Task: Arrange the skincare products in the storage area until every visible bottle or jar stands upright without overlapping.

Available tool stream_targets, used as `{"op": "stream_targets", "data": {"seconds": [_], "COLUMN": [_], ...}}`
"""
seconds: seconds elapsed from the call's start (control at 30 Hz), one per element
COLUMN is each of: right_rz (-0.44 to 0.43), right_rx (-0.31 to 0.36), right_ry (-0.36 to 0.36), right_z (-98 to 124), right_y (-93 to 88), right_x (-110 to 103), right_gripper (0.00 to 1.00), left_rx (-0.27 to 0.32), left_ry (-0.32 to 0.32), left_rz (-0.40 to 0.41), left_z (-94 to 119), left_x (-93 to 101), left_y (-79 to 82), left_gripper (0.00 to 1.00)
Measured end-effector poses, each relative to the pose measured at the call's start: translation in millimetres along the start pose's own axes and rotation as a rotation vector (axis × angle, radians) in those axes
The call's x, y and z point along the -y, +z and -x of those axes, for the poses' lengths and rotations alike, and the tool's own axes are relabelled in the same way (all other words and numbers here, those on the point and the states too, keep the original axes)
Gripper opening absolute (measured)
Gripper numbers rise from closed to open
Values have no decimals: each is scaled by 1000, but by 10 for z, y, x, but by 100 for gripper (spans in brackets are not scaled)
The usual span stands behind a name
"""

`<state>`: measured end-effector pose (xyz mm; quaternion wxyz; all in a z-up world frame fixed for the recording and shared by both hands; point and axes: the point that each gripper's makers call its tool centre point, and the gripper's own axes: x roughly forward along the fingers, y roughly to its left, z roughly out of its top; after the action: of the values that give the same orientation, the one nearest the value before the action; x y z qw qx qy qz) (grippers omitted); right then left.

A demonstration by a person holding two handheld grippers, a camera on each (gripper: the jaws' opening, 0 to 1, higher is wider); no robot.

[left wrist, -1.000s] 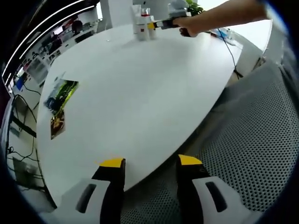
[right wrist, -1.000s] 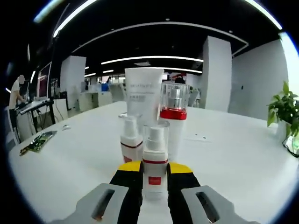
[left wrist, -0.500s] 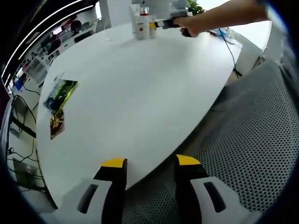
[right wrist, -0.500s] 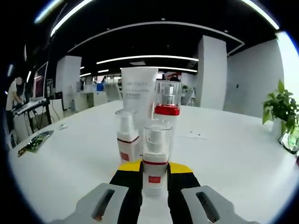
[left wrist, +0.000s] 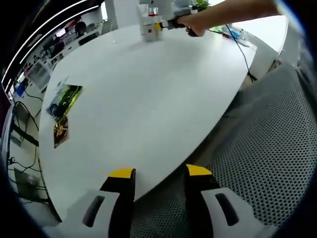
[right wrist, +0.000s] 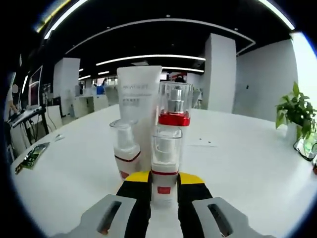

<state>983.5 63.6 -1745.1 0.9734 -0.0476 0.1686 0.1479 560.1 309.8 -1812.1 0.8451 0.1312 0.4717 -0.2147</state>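
Tongs of the left gripper are held apart over the near edge of the white table, while the right gripper is clamped on a small pump bottle, with one shorter pump bottle, one tube and one red-collared bottle partly hidden behind.

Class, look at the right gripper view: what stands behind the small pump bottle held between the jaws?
Behind the small pump bottle stands a taller red-collared bottle, with a white tube to its left. Their lower parts are covered.
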Motion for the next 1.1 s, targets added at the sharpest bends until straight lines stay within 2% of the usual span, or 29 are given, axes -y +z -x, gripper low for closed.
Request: {"op": "stream_targets", "data": {"seconds": [0.5, 0.6, 0.7, 0.83, 0.97, 1.03, 1.1], "right_rz": [-24, -35, -40, -54, -95, -132, -127], "right_rx": [-11, -53, -64, -70, -86, -100, -117], "right_ry": [-27, -22, -20, -14, -8, 21, 71], "right_z": [-21, -1, 64, 218, 482, 675, 884], "right_y": [12, -51, -79, -103, -131, -146, -147], "right_x": [11, 15, 29, 42, 5, -91, -236], "right_gripper": [14, 14, 17, 24, 33, 37, 40], "left_rx": [1, -2, 0, 12, 29, 40, 52], "left_ry": [2, 3, 3, 11, 19, 23, 25], "left_rz": [-1, 0, 0, -3, -10, -15, -23], "left_z": [2, 1, 2, 13, 27, 36, 45], "left_x": [-3, -5, -6, -21, -36, -41, -37], "left_y": [0, -6, -1, 24, 63, 87, 115], "left_gripper": [34, 35, 35, 36, 37, 38, 40]}}
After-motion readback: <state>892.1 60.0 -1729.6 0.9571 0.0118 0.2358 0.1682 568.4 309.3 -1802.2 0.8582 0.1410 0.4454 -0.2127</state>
